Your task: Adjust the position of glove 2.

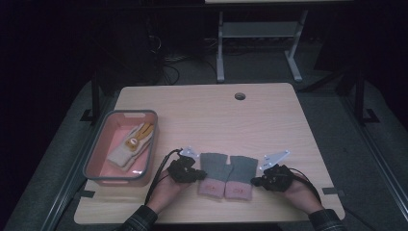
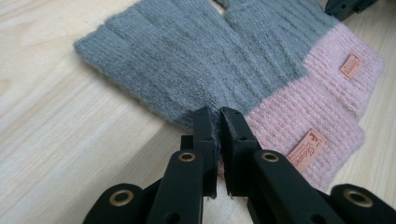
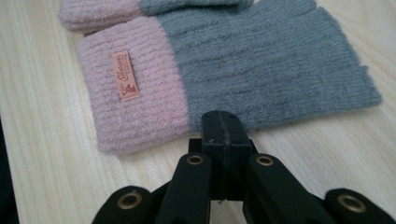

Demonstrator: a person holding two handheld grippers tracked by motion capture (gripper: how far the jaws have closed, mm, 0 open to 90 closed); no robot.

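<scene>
Both gloves lie low centre on the table (image 1: 202, 115). The left gripper (image 2: 217, 119) pinches the left glove's (image 2: 187, 60) edge and the right gripper (image 3: 224, 122) nips the right glove's (image 3: 261, 65) edge — lifting, and the basket (image 1: 96, 159), remain.

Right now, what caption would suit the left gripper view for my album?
Left gripper pinching the edge of a grey-and-pink glove on a wooden table.

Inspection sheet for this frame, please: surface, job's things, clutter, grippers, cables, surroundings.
Surface: wooden table with a round hole near its far edge.
Job's things: two grey-and-pink gloves, left glove and right glove, flat, side by side.
Clutter: pink bin holding a cream glove.
Grippers: left gripper shut on the left glove's edge; right gripper shut at the right glove's edge, grip unclear.
Cables: black cable trails from the left gripper.
Surroundings: dark; table frame behind.
</scene>
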